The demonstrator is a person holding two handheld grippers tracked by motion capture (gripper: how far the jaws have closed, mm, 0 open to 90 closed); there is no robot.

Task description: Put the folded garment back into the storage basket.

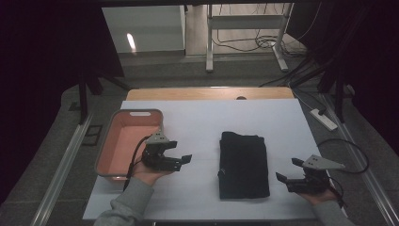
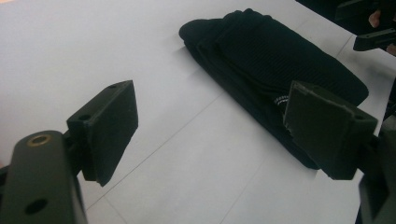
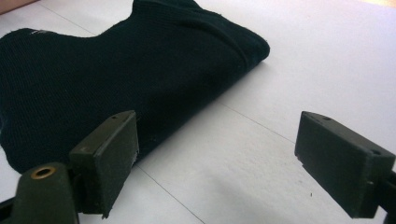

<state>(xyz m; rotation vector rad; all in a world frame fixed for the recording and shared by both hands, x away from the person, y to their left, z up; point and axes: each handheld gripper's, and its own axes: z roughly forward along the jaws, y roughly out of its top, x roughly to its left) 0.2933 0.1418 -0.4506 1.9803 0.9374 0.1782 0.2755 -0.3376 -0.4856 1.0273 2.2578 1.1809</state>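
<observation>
Folded black garment (image 1: 244, 165) lies flat on the white table cover (image 1: 207, 122), at centre, slightly toward 4 o'clock, long axis running 12 to 6. Edges roughly squared, one small light tag on its 9 o'clock edge.

Left gripper (image 1: 181, 159) held in the person's left hand (image 1: 148, 172) at 9 o'clock of the garment, near it but apart, jaws pointing toward 3 o'clock. Jaws wide open, nothing between them. In the left gripper view the garment (image 2: 275, 70) sits beyond the open jaws, the far jaw overlapping its near edge in the picture; contact cannot be told.

Right gripper (image 1: 288, 170) held in the right hand (image 1: 320, 195) at 3 o'clock of the garment's lower part, just beside its edge, jaws pointing toward 9 o'clock. Jaws wide open, empty. In the right gripper view the garment (image 3: 102, 79) fills the upper left, one jaw in front of its edge, the other over bare cover.

Pink tub (image 1: 112, 155) stands at 9 o'clock on the table, behind the left gripper, interior bare. Grey sleeve (image 1: 124, 205) at 7 o'clock.
</observation>
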